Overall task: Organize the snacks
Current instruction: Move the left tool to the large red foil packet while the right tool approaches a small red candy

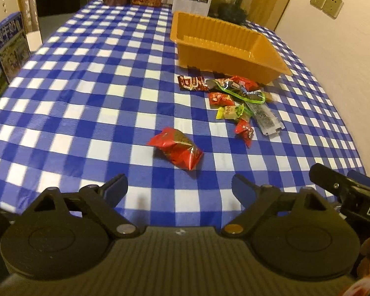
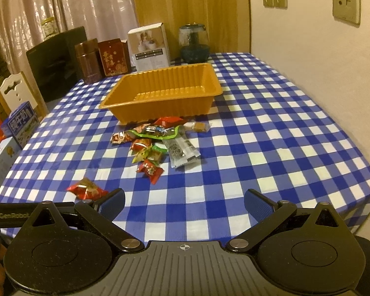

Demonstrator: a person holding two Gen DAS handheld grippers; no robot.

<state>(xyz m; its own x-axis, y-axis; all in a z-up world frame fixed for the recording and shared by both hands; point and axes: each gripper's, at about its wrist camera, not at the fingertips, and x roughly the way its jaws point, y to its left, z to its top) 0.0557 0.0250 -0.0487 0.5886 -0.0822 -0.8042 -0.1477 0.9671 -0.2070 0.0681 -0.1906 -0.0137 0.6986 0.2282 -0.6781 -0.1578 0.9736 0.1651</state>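
Observation:
An empty orange tray (image 1: 268,60) (image 2: 125,103) stands on the blue-and-white checked tablecloth (image 1: 86,98) (image 2: 271,135). In front of it lies a pile of small snack packets (image 1: 236,101) (image 2: 160,143), red, yellow, green and clear. One red packet (image 1: 177,149) (image 2: 87,188) lies apart, nearer to me. My left gripper (image 1: 180,185) hangs open just short of that red packet, with nothing between its fingers. My right gripper (image 2: 183,203) is open too, over bare cloth, the pile ahead of it. The right gripper's black body (image 1: 345,190) shows at the left wrist view's right edge.
Boxes, tins and a dark glass jar (image 2: 193,43) line the table's far edge. Blue cartons (image 1: 9,46) (image 2: 19,123) stand at the left edge beside a white chair (image 2: 14,91). A wall with sockets (image 2: 346,3) runs along the right side.

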